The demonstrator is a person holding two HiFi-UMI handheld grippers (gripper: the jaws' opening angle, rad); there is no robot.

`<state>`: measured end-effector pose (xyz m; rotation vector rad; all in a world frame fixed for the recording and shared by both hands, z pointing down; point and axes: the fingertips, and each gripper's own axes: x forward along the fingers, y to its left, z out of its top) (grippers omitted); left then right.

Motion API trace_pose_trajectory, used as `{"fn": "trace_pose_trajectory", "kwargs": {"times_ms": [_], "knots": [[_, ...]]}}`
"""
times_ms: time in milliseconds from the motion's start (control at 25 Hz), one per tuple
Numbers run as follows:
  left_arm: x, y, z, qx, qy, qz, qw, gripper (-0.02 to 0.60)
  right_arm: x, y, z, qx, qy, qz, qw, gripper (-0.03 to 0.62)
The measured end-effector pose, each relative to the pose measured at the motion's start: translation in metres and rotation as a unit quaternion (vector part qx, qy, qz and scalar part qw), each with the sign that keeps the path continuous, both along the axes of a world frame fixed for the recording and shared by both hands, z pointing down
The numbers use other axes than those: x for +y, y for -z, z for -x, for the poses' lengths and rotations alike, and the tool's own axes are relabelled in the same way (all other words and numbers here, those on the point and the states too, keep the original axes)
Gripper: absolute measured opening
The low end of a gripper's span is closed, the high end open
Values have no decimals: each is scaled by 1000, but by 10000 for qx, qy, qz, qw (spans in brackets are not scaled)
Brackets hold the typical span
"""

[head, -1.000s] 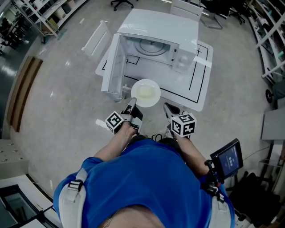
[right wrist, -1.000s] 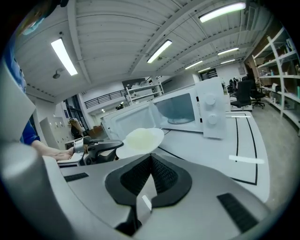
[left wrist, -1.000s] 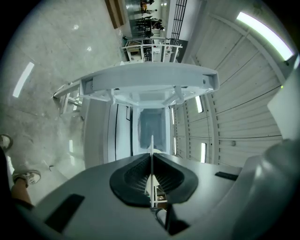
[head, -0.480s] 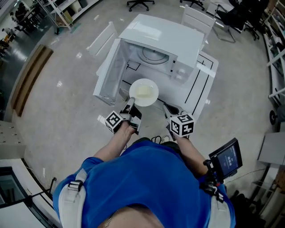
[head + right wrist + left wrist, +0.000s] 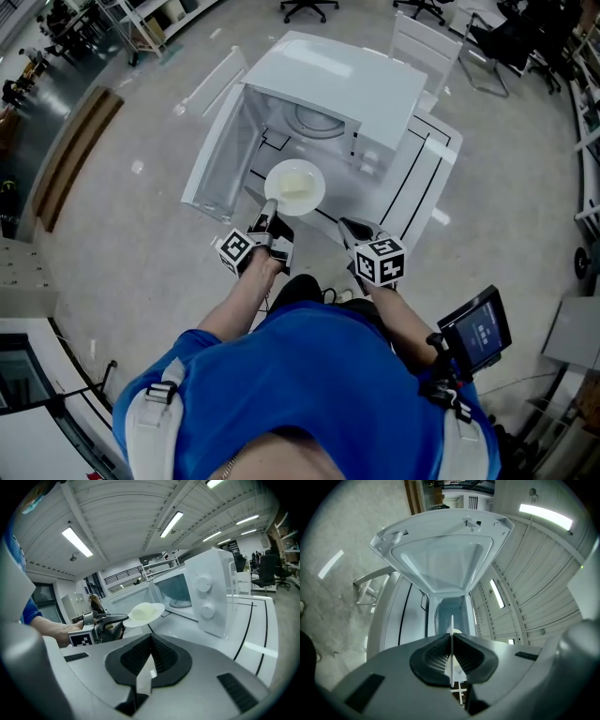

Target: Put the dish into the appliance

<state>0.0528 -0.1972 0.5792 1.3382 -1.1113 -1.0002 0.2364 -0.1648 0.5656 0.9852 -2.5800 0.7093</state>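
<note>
Head view: the left tongs (image 5: 266, 225) pinch the rim of a white dish (image 5: 295, 186), held in the air just in front of the open microwave (image 5: 337, 75) on the desk (image 5: 422, 178). The microwave's door (image 5: 220, 155) is swung wide. The right tongs (image 5: 351, 228) hover beside the dish without touching it.

Left gripper view: the jaws are clamped on the dish's edge.

Right gripper view: the jaws are closed together and empty.

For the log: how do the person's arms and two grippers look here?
Left gripper and right gripper each carry a white cube with black square markers. Their tongs are grey with black ribbed pads. The person wears a blue short-sleeved shirt with pale shoulder straps.
</note>
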Motion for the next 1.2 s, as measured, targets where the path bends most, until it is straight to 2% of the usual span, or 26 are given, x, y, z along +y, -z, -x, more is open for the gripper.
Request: {"fn": "trace_pose_trajectory", "kwargs": {"times_ms": [280, 840, 1200], "knots": [[-32, -6, 0, -69, 144, 116, 9998, 18, -18, -9, 6, -9, 154, 98, 9998, 0], [-139, -34, 7, -94, 162, 305, 9994, 18, -92, -19, 22, 284, 265, 74, 9992, 0], [-172, -47, 8, -124, 154, 448, 9988, 18, -109, -19, 22, 334, 207, 65, 9992, 0]]}}
